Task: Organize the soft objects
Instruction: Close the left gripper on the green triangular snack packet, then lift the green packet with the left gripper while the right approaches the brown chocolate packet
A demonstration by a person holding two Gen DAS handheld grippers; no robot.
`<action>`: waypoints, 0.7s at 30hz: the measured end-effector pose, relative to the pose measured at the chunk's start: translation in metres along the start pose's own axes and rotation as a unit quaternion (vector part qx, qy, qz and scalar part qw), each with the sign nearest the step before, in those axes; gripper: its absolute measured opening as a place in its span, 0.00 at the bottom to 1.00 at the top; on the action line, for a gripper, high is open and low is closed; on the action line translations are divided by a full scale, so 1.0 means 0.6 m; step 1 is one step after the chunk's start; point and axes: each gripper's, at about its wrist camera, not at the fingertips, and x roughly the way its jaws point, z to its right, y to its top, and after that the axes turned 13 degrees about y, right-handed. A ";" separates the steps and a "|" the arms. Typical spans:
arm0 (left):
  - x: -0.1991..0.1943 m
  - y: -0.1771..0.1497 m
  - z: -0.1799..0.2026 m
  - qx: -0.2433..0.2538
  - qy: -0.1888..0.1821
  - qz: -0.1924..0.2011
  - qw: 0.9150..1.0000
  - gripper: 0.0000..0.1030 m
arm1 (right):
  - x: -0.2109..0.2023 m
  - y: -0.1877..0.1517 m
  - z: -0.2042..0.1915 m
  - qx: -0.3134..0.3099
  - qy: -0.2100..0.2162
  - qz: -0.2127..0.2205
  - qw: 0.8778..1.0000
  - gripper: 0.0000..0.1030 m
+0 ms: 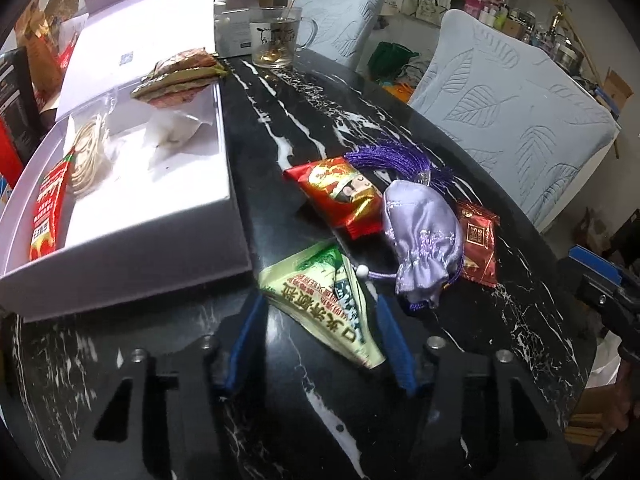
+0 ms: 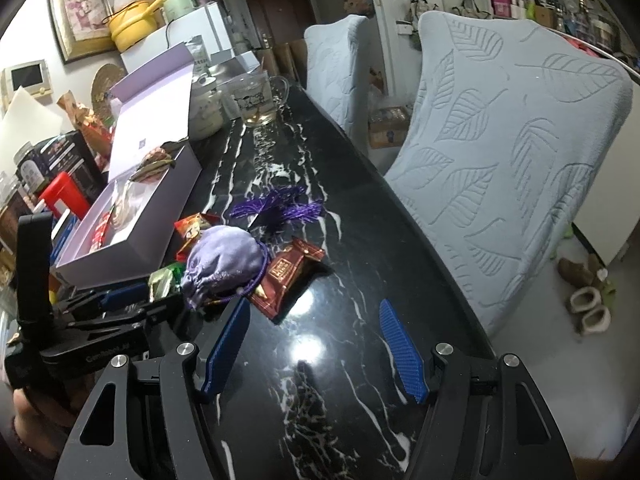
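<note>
My left gripper point(image 1: 320, 340) is shut on a green and cream triangular packet point(image 1: 320, 304) lying on the black marble table point(image 1: 304, 120); its blue pads press on both sides. Just beyond lie a lilac satin pouch point(image 1: 420, 240) with a purple tassel point(image 1: 392, 164), a red snack packet point(image 1: 340, 196) and a dark red packet point(image 1: 478, 240). In the right wrist view my right gripper point(image 2: 314, 352) stands open over bare table, the dark red packet point(image 2: 286, 276) and the pouch point(image 2: 224, 260) just ahead of it. The left gripper point(image 2: 156, 292) shows at its left.
An open white box point(image 1: 120, 280) stands left of the packets, holding a red packet, a pale coil and a white pouch, with a brown-green pouch point(image 1: 180, 76) on its far rim. A glass mug point(image 1: 276, 36) stands at the back. Two covered chairs point(image 2: 500, 160) line the table's right edge.
</note>
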 end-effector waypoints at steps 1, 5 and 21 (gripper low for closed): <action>0.002 0.002 -0.001 0.000 0.001 0.002 1.000 0.42 | 0.002 0.001 -0.001 -0.001 0.001 -0.001 1.000 0.66; 0.005 0.006 -0.004 -0.003 -0.011 0.005 1.000 0.27 | 0.011 0.004 -0.002 -0.003 0.002 -0.005 1.000 0.66; -0.039 -0.029 -0.022 0.015 -0.004 -0.004 1.000 0.25 | 0.061 0.018 -0.004 -0.009 0.002 -0.034 0.999 0.66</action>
